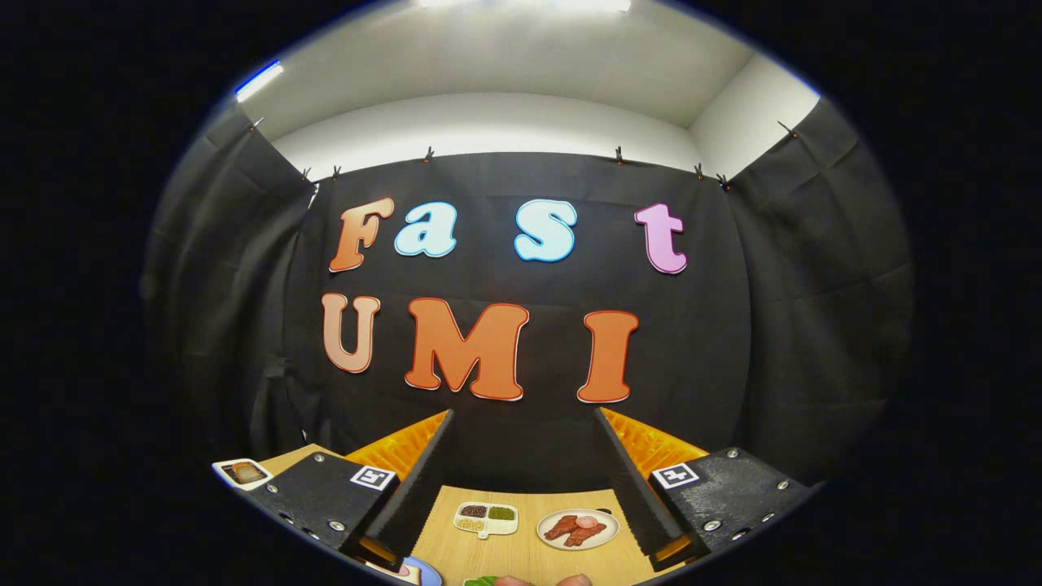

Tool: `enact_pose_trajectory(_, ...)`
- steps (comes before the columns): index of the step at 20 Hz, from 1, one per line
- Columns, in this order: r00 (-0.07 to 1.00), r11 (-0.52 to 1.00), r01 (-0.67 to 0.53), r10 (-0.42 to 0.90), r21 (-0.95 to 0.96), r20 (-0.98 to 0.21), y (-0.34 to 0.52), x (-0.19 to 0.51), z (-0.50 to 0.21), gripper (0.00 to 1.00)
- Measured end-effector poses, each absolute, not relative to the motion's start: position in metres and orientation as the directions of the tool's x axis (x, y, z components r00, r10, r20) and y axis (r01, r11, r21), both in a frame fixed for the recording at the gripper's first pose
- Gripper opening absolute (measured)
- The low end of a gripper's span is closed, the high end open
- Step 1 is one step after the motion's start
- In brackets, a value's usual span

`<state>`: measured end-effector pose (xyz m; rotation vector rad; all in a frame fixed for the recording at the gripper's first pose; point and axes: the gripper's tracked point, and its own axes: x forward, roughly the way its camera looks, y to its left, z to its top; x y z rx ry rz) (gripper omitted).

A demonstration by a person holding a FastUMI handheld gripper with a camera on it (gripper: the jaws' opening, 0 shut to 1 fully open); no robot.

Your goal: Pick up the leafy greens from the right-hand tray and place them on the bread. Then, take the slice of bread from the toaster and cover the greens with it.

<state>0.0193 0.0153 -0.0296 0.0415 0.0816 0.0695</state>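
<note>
Claw (525,423) fingers stand spread wide with nothing between them, lifted above your wooden counter (521,557). Beyond them sit a divided dish (487,519) of grains and a plate of meat slices (578,529). Your leafy greens (482,581) are cut off to a green sliver nearest you, and the bread picture card (242,472) left of the fingers is small.

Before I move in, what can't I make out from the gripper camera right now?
- Leafy greens: gripper view, only a sliver between the open gripper fingers, cut off by the edge.
- Blue-rimmed plate: mostly behind one finger.
- Divided tray: contents too small to identify.
</note>
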Motion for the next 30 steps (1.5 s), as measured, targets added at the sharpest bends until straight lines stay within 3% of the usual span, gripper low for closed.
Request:
enact_pose_trajectory(5, 0.991, 0.998, -0.058, 0.061, 0.032, -0.116, 0.006, 0.014, -0.057, 0.99)
enact_pose_trajectory(12, 0.904, 0.994, -0.091, 0.108, 0.061, -0.414, 0.016, 0.002, -0.175, 0.99)
enact_pose_trajectory(21, 0.642, 0.988, -0.122, 0.153, 0.097, -0.751, 0.033, -0.030, -0.312, 0.99)
enact_pose_trajectory(30, 0.325, 0.977, -0.133, 0.201, 0.166, -0.924, 0.052, -0.078, -0.411, 0.98)
